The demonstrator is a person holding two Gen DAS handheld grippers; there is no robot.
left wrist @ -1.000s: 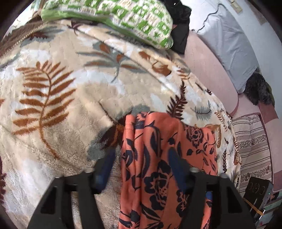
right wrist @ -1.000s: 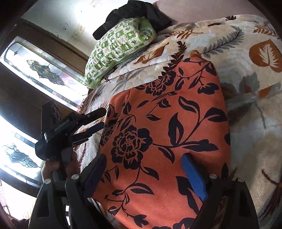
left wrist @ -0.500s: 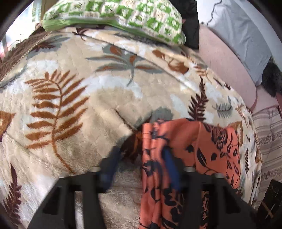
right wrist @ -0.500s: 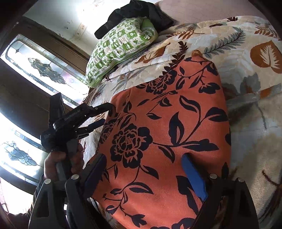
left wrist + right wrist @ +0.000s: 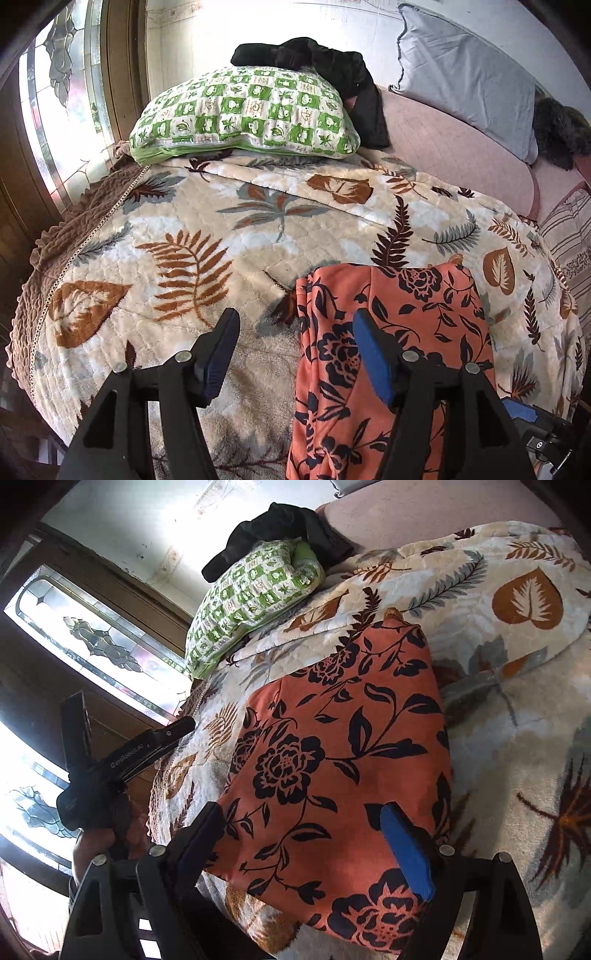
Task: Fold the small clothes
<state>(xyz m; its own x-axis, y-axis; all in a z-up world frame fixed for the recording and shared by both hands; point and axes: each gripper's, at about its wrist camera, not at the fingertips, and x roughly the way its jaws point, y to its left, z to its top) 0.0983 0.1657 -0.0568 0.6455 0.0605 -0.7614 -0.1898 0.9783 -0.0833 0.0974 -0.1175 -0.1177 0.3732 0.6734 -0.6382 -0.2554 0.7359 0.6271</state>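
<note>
An orange garment with a dark floral print [image 5: 399,332] lies folded on the leaf-patterned blanket [image 5: 207,236]; it also shows in the right wrist view [image 5: 332,753]. My left gripper [image 5: 295,332] is open and empty, raised above the garment's left folded edge. My right gripper [image 5: 306,834] is open over the garment's near end, holding nothing. The left gripper also shows in the right wrist view [image 5: 147,746], held in a hand off the bed's side.
A green checked pillow [image 5: 243,114] with a black garment [image 5: 317,62] on it lies at the bed's far end. A grey pillow [image 5: 469,74] and dark furry thing [image 5: 561,129] sit far right. A window [image 5: 62,92] is left.
My left gripper has let go of the garment's edge and pulled up and back, away from the bed. The garment lies flat. My right gripper has barely moved.
</note>
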